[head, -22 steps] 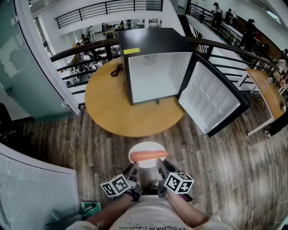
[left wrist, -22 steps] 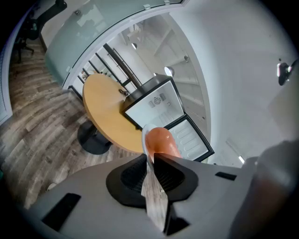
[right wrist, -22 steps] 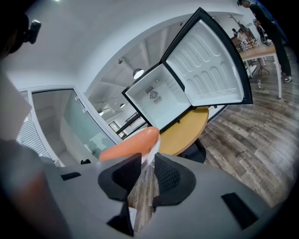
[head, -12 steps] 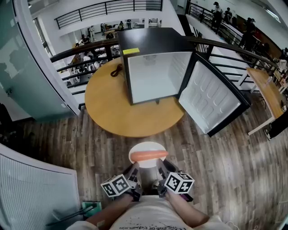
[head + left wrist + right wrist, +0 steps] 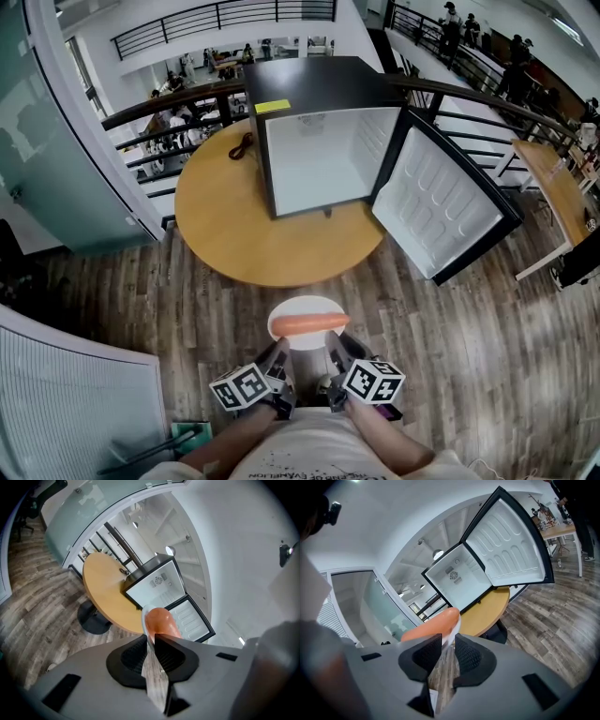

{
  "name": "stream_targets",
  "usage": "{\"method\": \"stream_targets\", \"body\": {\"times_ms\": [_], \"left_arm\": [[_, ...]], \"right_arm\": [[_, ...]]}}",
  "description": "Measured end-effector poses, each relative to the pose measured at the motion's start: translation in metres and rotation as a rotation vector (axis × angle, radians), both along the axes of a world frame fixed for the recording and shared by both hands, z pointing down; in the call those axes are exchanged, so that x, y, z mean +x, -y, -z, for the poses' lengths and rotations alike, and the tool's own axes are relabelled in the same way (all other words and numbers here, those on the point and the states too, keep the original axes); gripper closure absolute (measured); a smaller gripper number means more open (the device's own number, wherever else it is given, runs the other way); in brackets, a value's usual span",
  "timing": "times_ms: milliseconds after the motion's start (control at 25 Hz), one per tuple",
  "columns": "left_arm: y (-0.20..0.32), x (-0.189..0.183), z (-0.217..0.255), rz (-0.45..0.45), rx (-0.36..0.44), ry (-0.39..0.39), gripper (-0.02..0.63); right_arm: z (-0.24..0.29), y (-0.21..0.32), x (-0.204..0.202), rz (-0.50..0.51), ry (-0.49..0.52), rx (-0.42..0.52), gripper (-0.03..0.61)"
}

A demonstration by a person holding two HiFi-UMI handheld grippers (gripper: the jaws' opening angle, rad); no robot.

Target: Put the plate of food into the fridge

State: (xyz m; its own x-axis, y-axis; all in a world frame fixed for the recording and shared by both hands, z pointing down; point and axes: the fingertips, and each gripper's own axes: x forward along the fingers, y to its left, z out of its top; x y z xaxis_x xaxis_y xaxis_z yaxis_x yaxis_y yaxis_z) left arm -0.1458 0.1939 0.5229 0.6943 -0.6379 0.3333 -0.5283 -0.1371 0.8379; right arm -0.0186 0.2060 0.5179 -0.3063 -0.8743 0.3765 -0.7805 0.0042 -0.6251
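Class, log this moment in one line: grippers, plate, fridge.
stage: carry | left gripper: shut on plate | right gripper: shut on plate | plate: holds sausage | fridge: door open, on round table

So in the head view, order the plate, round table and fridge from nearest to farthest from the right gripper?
1. Plate: its rim sits between the right gripper's jaws.
2. Round table: ahead, across the wood floor.
3. Fridge: on the table's far side, door open.
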Motion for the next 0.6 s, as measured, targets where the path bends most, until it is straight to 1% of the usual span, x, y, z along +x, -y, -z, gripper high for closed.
{"method": "stream_targets", "body": {"times_ms": [280,600], "left_arm": [[0.008,-0.008,-0.004,-0.028,-0.004,-0.006,0.549],[0.016,-0.029,-0.007,-0.071,-0.007,-0.004,0.549]], "right_arm": [[-0.001,0.005,-0.008,-0.025,-0.008,0.002,0.479],[-0.005,0.010,-0.030,-0.066,0.003,-0.007,0.480]]}}
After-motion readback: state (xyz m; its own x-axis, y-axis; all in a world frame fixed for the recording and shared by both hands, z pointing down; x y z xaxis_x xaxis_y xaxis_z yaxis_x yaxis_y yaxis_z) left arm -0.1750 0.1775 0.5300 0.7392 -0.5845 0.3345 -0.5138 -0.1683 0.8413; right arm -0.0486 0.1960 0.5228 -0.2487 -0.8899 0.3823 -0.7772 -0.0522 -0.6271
